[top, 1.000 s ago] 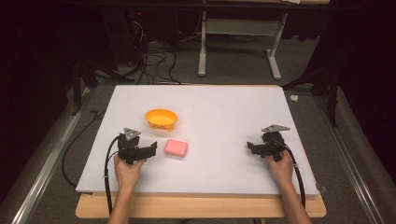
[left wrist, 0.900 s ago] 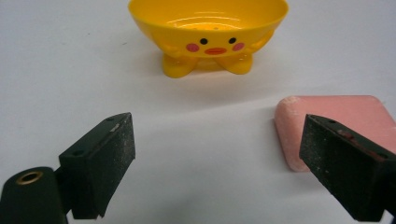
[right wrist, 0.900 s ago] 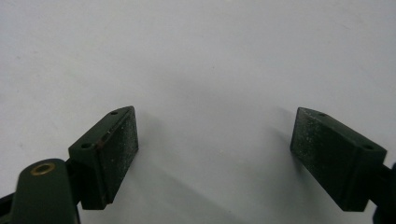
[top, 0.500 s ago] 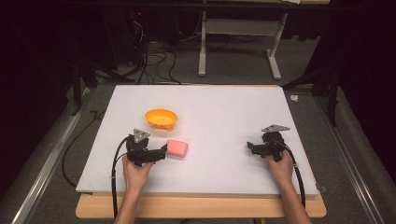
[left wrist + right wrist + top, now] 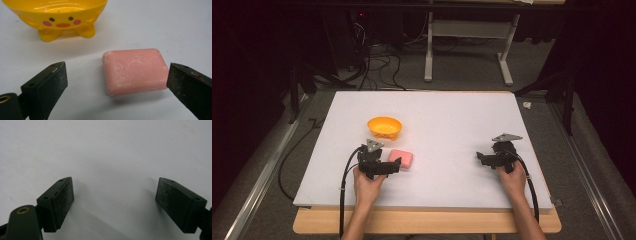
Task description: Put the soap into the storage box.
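Note:
A pink bar of soap (image 5: 402, 159) (image 5: 135, 71) lies flat on the white table (image 5: 447, 120). Just behind it stands a yellow duck-faced bowl (image 5: 384, 127) (image 5: 56, 16) on small feet. My left gripper (image 5: 395, 165) (image 5: 116, 86) is open and low at the soap's near side; its jaws stand wide, the right one close to the soap's right end, neither touching it. My right gripper (image 5: 480, 158) (image 5: 115, 202) rests open over bare table at the right, with nothing between its jaws.
The table's wooden front edge (image 5: 427, 222) runs below both hands. Beyond the far edge are a white desk frame (image 5: 467, 45) and cables (image 5: 377, 60) on the dark floor. A metal rail (image 5: 257, 185) runs along the left side.
My left gripper has moved right and forward toward the soap, so that its jaws now flank it. The right gripper has stayed still.

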